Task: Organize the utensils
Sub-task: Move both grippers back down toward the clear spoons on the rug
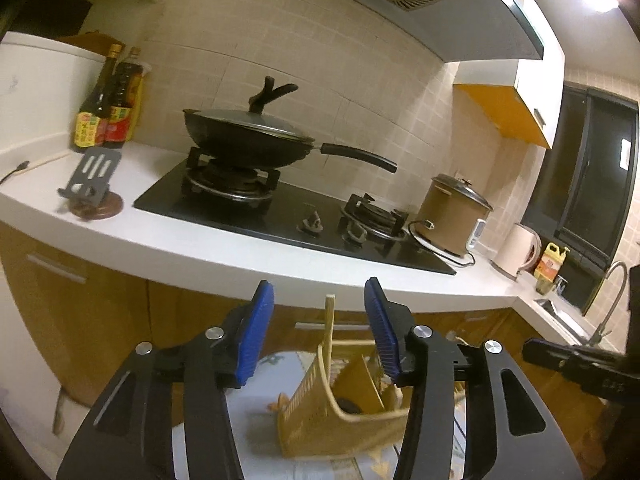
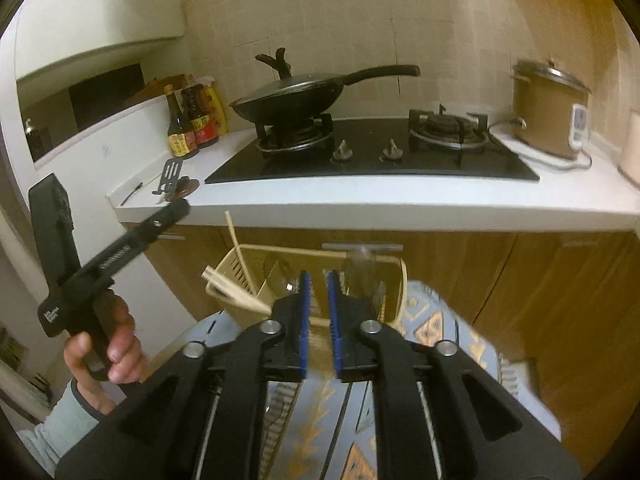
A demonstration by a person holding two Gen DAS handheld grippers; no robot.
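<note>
The utensil basket [image 2: 394, 280], a pale slatted plastic caddy with dividers, sits low on a patterned cloth [image 2: 432, 320] in front of the wooden cabinets [image 2: 520, 280], below the edge of the white desk [image 2: 360, 206]. Chopsticks [image 2: 236, 298] poke out of its left end, pointing up and leftward, and one thin stick [image 2: 237, 248] stands nearly upright against the left wall; something dark and something shiny lie inside, but I cannot make them out.

The right tongs [image 2: 319, 300] hang directly over the basket, their blue pads nearly together with only a narrow slot between them; nothing appears to be pinched there. From the other side, the left tongs [image 1: 319, 320] are spread wide and empty, with the basket [image 1: 340, 424] ahead and below them, tilted in that view, the upright stick [image 1: 329, 332] rising in the gap between the pads.

The chopsticks' long axis runs slantwise from the basket's left compartment up to the left, so I would judge the left hand [image 2: 106, 350], off to that side, has the cleaner line to them, though the right tongs are nearer the basket's middle.

Beyond, a lidded wok [image 2: 288, 98] sits on the hob, with sauce bottles [image 2: 194, 126] to the left.
</note>
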